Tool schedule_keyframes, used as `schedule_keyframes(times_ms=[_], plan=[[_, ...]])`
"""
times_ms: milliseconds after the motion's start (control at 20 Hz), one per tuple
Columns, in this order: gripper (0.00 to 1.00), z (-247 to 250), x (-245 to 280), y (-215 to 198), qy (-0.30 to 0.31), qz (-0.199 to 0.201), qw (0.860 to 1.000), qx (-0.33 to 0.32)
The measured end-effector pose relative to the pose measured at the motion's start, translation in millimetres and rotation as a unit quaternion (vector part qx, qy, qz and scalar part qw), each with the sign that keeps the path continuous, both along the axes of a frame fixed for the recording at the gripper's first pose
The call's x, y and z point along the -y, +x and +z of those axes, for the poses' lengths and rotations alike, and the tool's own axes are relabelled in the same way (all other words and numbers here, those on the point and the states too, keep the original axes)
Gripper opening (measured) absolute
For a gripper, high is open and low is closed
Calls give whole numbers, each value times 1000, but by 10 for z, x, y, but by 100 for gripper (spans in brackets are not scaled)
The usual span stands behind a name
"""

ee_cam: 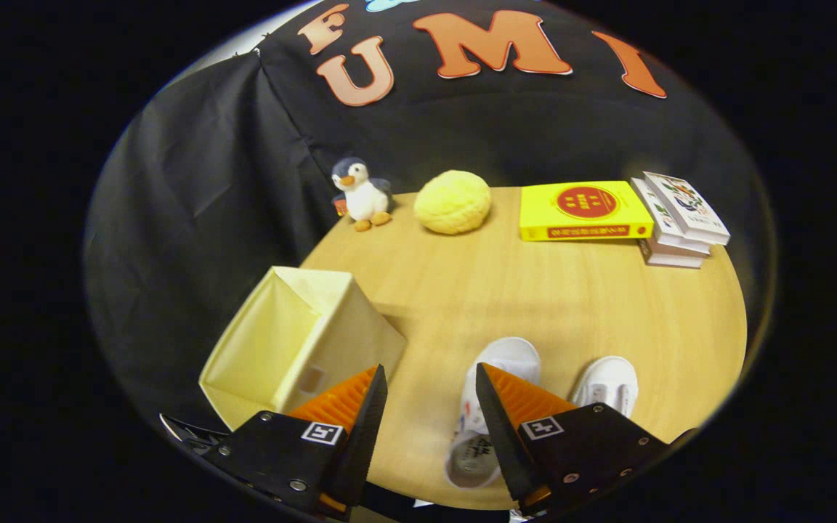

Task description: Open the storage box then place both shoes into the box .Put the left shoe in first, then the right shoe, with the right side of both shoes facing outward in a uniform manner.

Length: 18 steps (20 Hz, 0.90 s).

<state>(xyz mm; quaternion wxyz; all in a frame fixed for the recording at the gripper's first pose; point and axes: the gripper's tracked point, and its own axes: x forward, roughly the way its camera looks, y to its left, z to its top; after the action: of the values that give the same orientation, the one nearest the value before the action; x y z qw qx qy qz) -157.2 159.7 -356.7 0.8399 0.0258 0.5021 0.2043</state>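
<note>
A pale yellow fabric storage box point(302, 334) stands on the round wooden table point(535, 290), just beyond my left finger, its top open and its inside bare. Two white shoes lie near the table's front edge. One shoe point(495, 392) sits partly behind my right finger with its toe pointing away and its opening toward me. The other shoe point(607, 385) lies just right of that finger. My gripper point(431, 381) hovers above the table, open, with nothing between its fingers.
At the back of the table stand a plush penguin point(362, 192), a yellow round cushion point(453, 202), a yellow book point(582, 211) and a stack of books point(680, 218). Black cloth walls close the booth behind and to the left.
</note>
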Motion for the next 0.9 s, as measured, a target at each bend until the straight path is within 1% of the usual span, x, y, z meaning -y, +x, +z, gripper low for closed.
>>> schedule_keyframes(times_ms=[50, 100, 200, 450, 550, 650, 800, 900], plan=[[72, -114, 185, -88, -15, -3, 1000, 2], [66, -187, 312, -133, -26, -5, 1000, 5], [59, -360, 479, -234, -47, -9, 999, 3], [49, -697, 650, -554, -75, 10, 997, -33], [46, -843, 713, -532, -100, 8, 995, -25], [41, -972, 719, -413, -114, -8, 993, -8], [27, -1101, 670, -206, -115, -36, 992, 27], [19, -1171, 706, -135, -134, -49, 989, 46]])
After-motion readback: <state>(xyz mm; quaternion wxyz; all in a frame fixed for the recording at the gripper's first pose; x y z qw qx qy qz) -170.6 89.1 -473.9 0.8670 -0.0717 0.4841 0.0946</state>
